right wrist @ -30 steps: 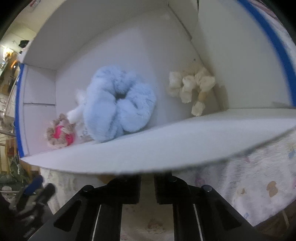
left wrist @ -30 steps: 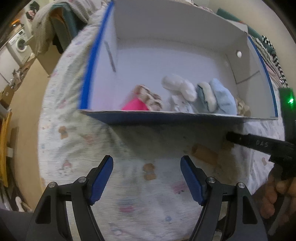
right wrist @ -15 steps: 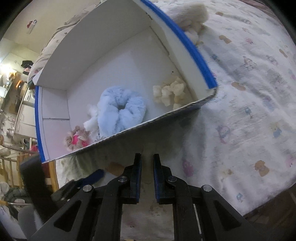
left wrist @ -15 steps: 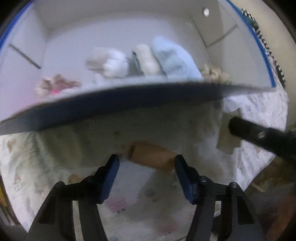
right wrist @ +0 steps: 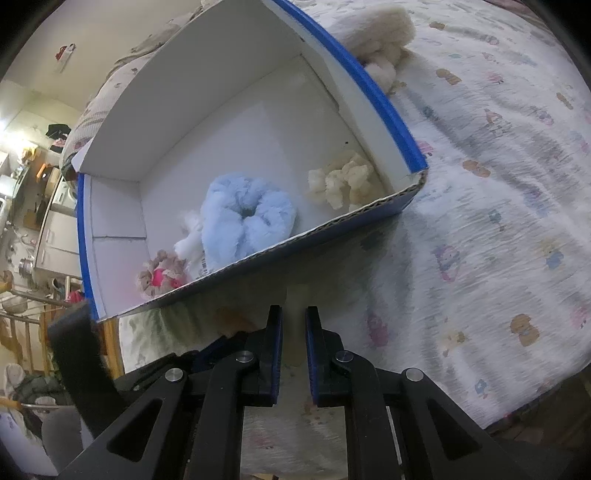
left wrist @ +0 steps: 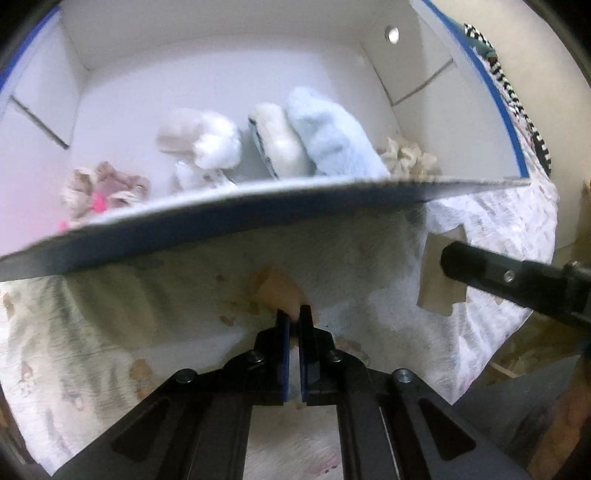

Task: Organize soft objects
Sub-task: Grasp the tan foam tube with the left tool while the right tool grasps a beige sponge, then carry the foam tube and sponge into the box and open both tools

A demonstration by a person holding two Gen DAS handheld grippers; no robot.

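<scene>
Left claw (left wrist: 294, 321): blue pads drawn nearly together, pinching a small tan soft thing (left wrist: 277, 291) that lies on the printed bedsheet (left wrist: 92, 332) just ahead of the tips. What the tan thing is, blur hides; its near end sits between the pads. It lies outside the box, close under the near wall.

Ahead of the left claw and above it: a white cardboard box (left wrist: 221, 59) with blue outer sides, standing on the bed. Inside, along the near wall, from left of the claw to right: a beige and pink frilly scrunchie (left wrist: 103, 186), a white fluffy piece (left wrist: 210, 142), a cream padded piece (left wrist: 279, 146) leaning against a pale blue fluffy scrunchie (left wrist: 332, 136), and a cream ruffled scrunchie (left wrist: 408, 158) in the right near corner.

To the right of the left claw, the black body of the other tool (left wrist: 517, 284) crosses the view above the sheet.

Right claw (right wrist: 293, 332): pads parallel with a narrow gap, nothing between them, held over the sheet just short of the box's near wall. From this side the pale blue scrunchie shows as a ring lying flat ahead and slightly left; the cream one ahead and right in the corner. Beyond the box's far right wall, a beige plush toy (right wrist: 376, 33) lies on the bed, touching the wall.
</scene>
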